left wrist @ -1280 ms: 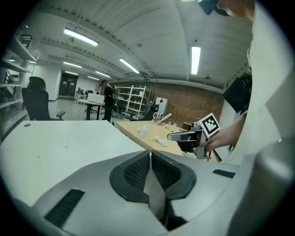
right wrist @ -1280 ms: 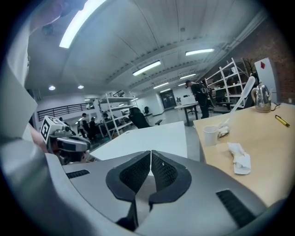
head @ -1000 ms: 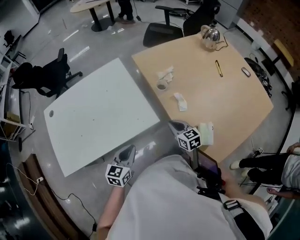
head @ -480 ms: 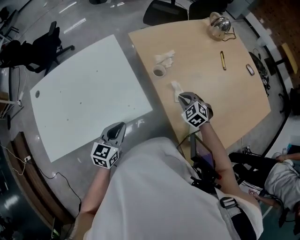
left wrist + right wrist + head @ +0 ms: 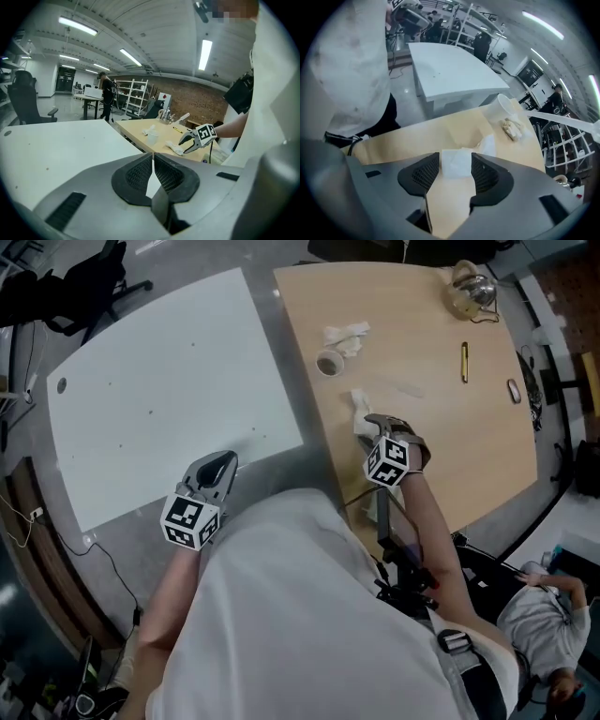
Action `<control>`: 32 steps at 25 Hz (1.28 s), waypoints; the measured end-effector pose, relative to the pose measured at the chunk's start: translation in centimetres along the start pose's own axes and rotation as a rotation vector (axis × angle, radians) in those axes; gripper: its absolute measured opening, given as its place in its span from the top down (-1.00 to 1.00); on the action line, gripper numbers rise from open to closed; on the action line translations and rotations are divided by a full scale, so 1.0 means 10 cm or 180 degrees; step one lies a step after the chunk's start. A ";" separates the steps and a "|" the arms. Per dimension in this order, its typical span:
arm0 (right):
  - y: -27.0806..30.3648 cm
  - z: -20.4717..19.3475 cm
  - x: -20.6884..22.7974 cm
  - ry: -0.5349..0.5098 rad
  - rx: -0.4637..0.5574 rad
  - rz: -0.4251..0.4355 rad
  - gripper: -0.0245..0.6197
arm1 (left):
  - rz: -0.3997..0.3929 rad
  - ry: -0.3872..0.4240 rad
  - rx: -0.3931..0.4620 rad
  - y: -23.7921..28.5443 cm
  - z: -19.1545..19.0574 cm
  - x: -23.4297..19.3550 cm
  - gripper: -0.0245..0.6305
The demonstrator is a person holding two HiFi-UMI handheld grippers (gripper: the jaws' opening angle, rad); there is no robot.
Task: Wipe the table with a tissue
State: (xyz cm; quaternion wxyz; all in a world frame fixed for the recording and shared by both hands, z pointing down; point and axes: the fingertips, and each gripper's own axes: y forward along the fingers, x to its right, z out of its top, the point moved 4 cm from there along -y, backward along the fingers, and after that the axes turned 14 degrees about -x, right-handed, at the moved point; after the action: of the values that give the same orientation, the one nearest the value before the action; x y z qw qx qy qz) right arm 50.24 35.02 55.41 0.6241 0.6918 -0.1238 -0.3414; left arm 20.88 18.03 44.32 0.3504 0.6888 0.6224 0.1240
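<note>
A white tissue (image 5: pixel 360 406) lies on the wooden table (image 5: pixel 441 437) near its left edge. My right gripper (image 5: pixel 373 421) points steeply down over the tissue. In the right gripper view the tissue (image 5: pixel 457 161) sits between the tips of the right gripper (image 5: pixel 457 172). Its jaws have just been opening and stand apart around the tissue. My left gripper (image 5: pixel 225 459) hovers at the near corner of the white table (image 5: pixel 159 381). In its own view the left gripper (image 5: pixel 153 165) is shut on nothing. That view also shows the right gripper (image 5: pixel 193 140) by the tissue (image 5: pixel 176 149).
Farther back on the wooden table stand a small cup (image 5: pixel 328 362) and a crumpled tissue (image 5: pixel 347 335). A pen (image 5: pixel 464 362), a glass pot (image 5: pixel 470 289) and a small dark object (image 5: pixel 513 390) lie at the far right. Office chairs (image 5: pixel 84 282) stand beyond the white table.
My right gripper has come from the wooden table's near edge forward to the tissue and turned to point down. Its jaws went from shut to open. My left gripper shifted a little sideways.
</note>
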 end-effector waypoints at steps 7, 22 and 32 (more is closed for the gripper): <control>0.29 -0.05 0.13 -0.0209 -0.0160 0.0090 0.30 | 0.0038 -0.0065 -0.0045 0.03 0.05 -0.10 0.86; 0.55 0.09 0.60 0.0675 0.0169 0.0299 0.60 | 0.0187 -0.0148 0.0002 -0.25 -0.02 -0.17 0.86; 0.11 0.23 0.36 0.1977 0.0762 0.0717 0.73 | 0.0141 -0.0076 0.0072 -0.49 -0.09 -0.32 0.86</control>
State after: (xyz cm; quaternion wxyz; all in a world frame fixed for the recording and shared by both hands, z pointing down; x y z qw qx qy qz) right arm 51.73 30.81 55.32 0.5801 0.8130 -0.0427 -0.0267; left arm 15.94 15.26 42.69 0.3472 0.7078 0.6041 0.1163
